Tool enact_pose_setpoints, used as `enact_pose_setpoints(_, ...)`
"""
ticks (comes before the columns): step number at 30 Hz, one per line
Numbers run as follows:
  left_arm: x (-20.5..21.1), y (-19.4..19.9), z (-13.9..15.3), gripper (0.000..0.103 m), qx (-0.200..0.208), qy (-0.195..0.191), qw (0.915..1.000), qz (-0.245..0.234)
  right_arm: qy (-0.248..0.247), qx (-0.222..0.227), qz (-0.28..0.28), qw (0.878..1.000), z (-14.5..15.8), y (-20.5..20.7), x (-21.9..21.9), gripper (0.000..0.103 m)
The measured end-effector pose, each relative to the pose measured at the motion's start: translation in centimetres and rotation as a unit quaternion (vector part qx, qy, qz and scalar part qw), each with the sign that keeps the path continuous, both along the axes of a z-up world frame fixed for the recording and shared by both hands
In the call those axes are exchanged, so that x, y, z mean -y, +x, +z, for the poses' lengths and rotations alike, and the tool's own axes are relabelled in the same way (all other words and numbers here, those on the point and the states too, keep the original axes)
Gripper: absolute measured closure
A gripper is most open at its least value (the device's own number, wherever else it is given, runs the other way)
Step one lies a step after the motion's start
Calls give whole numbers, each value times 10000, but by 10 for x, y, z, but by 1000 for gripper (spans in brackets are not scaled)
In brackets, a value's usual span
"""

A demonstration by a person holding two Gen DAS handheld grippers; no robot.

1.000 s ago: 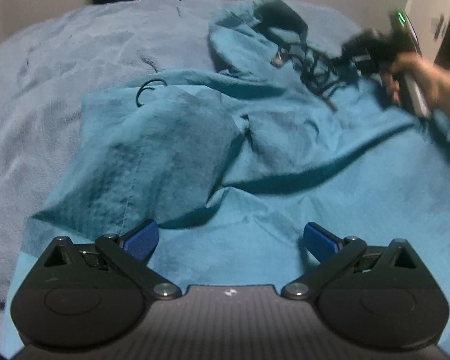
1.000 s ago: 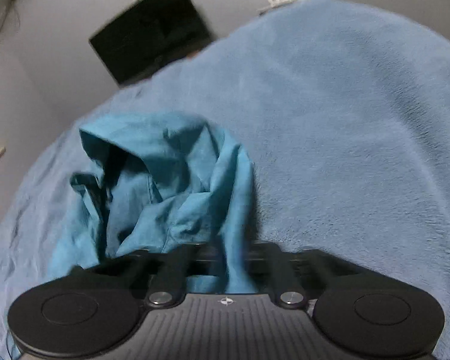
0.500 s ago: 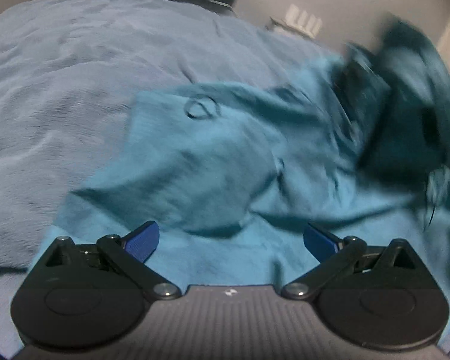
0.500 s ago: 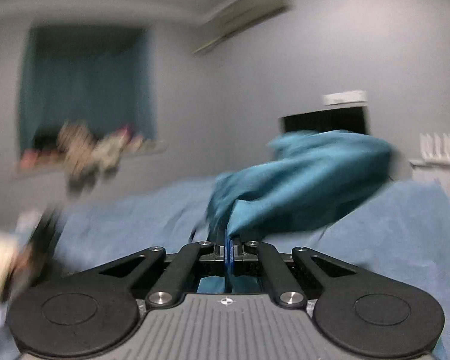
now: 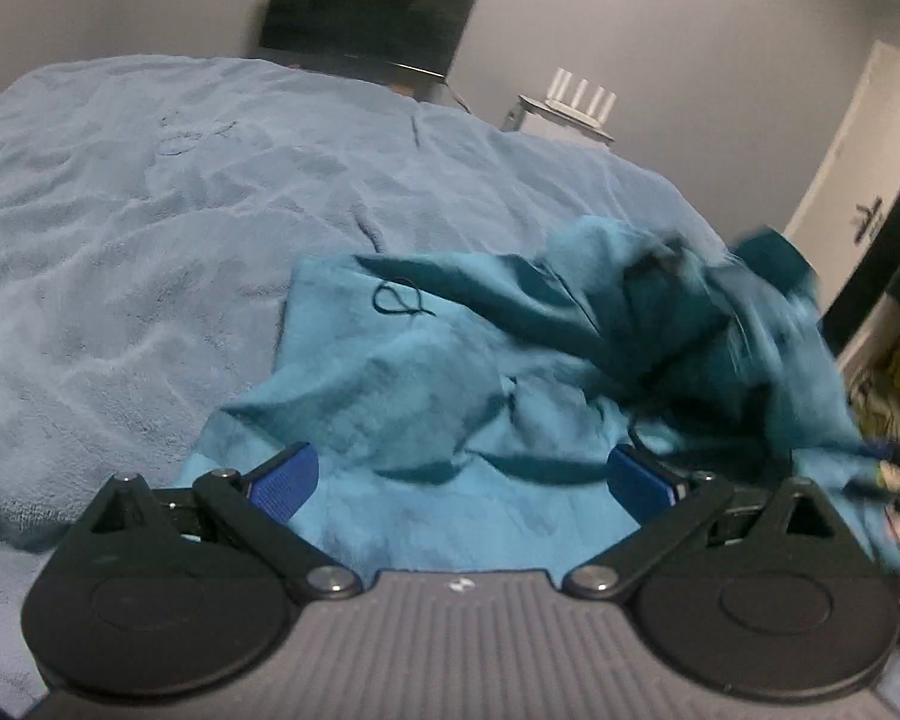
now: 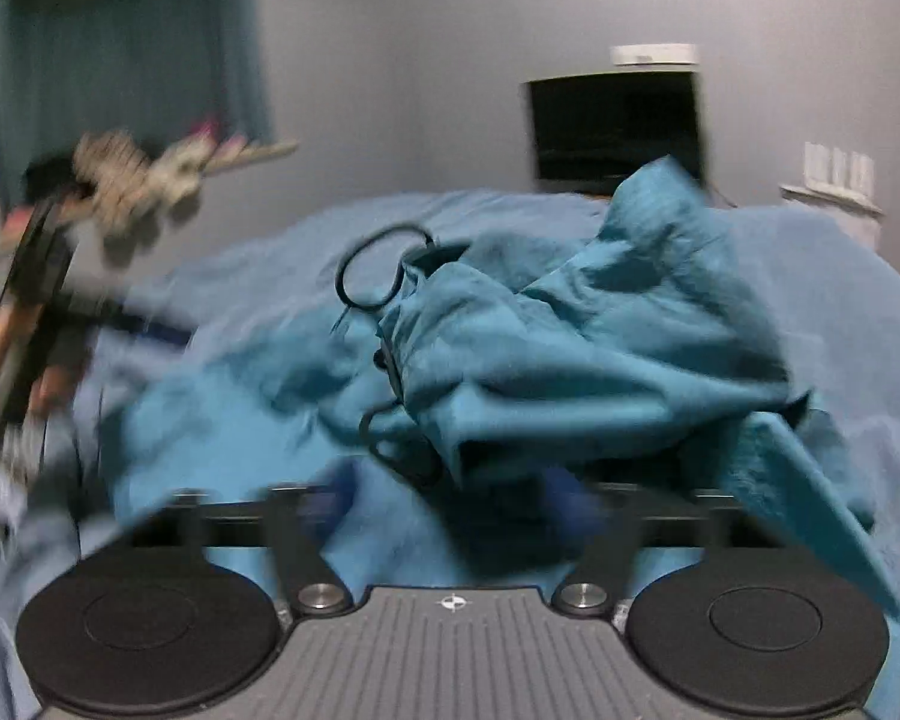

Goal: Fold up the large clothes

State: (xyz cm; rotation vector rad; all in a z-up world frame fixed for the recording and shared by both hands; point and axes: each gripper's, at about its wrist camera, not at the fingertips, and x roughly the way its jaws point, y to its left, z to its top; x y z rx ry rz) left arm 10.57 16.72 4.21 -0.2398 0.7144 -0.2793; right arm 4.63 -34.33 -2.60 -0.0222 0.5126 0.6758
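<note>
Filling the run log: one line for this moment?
left gripper: open, over hoodie | right gripper: blurred, state unclear | hoodie: bunched on blanket

No readable text, label, brand or number anywhere

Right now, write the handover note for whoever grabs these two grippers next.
Left gripper: open, holding nothing, hovering over the near edge of the teal garment.
Right gripper: the view is blurred, but its jaws look open, with cloth bunched just ahead of them and nothing pinched.
Garment: crumpled in a heap on the blue blanket, with its dark drawstring looped loose on top.
Done: no fold is visible yet.
Left: spread it flat, then fold.
</note>
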Motion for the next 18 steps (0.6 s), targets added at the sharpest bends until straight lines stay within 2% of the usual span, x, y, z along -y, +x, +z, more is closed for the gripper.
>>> enact_pose_setpoints(2,10,-2,-7,0,-158,28,9997,-169,435,-169,-105,9989,10,8,9,21)
enact_pose_setpoints(5,29,-4,-21,0,-317,192,9984,-434,904,-427,-687,9926,22,31,23,21)
enact_pose_setpoints(8,51,-4,-34,0,-391,467,9959,-674,1474,-795,-1210,9784,30,66,42,21)
enact_pose_setpoints(11,66,-5,-45,0,-370,805,9915,-949,2138,-1198,-1724,9540,28,110,51,19)
enact_pose_setpoints(13,70,-4,-49,0,-408,827,9895,-1115,2744,-1645,-1972,9267,25,138,68,12)
enact_pose_setpoints(15,70,-3,-51,0,-411,820,9889,-1171,3479,-2021,-2313,8858,15,159,83,12)
enact_pose_setpoints(16,69,-3,-52,0,-430,791,9890,-1177,3645,-2187,-2493,8702,13,166,91,11)
enact_pose_setpoints(18,67,-1,-51,0,-472,675,9898,-1166,3470,-2766,-3097,8409,-3,179,89,14)
